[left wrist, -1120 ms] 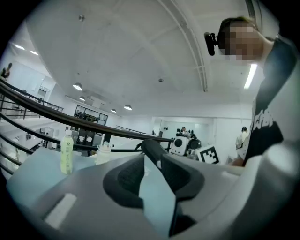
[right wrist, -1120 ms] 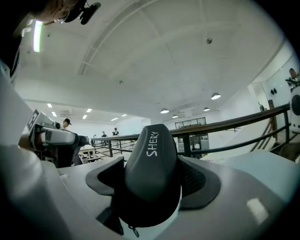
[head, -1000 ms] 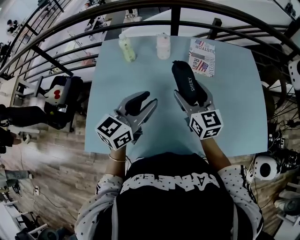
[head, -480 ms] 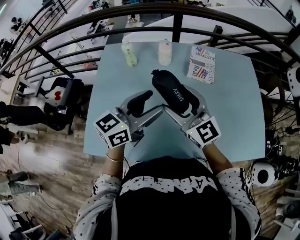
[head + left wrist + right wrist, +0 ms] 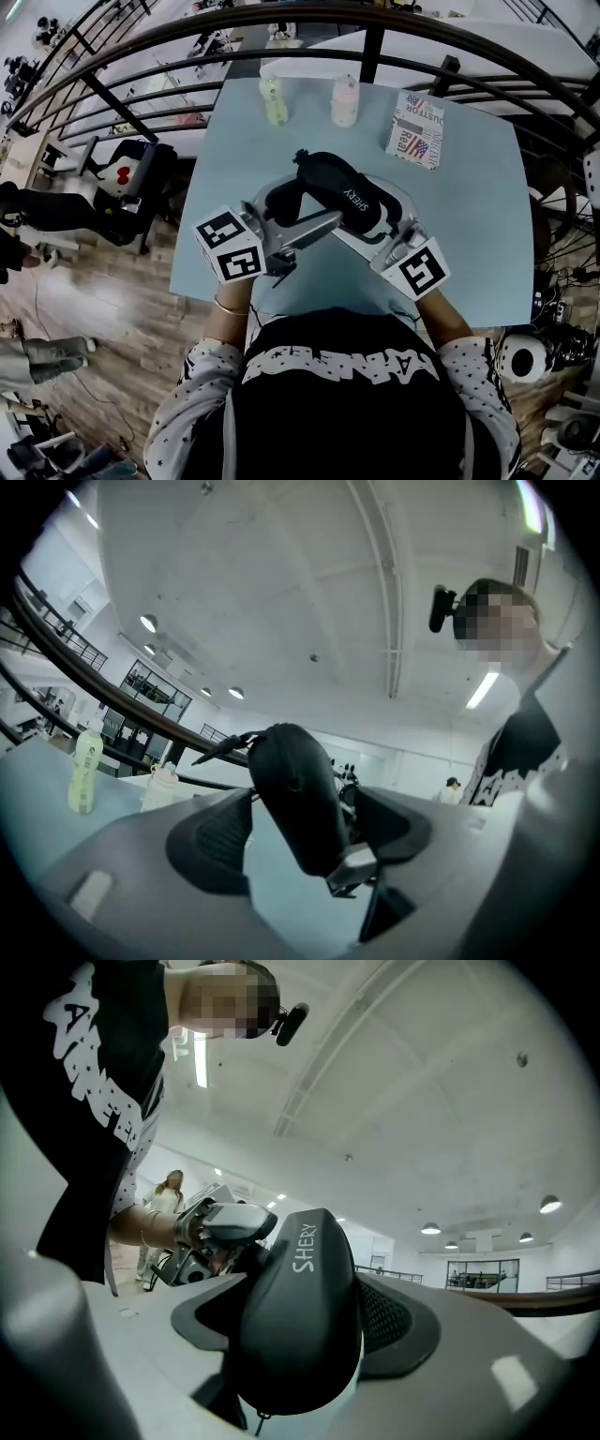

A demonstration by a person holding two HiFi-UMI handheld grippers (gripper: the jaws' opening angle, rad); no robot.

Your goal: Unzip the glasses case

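Holding the black glasses case (image 5: 349, 192) by its near half, the right gripper (image 5: 370, 217) has both pads pressed against the case's sides. The case is raised off the light-blue table (image 5: 469, 216), by the look of the head view, and slants away towards the person's left. In the right gripper view the case (image 5: 300, 1326) fills the gap between the pads, with the white lettering facing up. The far, rounded end (image 5: 295, 799) reaches in between the jaws of the left gripper (image 5: 305, 208), which stand apart. There is clear space between the case and one pad, and it is hard to say whether the case brushes the other. A thin dark tab (image 5: 220, 750) juts from the tip of the case. It is probably the zip pull or its cord, and it lies outside the left jaws rather than between them. The zip seems fully closed, so the step in hand is lining up the left gripper to catch the pull. Next, that gripper should shift until the tab, not the case body, sits between its pads, then close on it and draw it along the seam while the right gripper keeps hold. Farther back on the table stand two bottles (image 5: 274, 101) (image 5: 344, 101) and a printed packet (image 5: 417, 141), well clear of the work.
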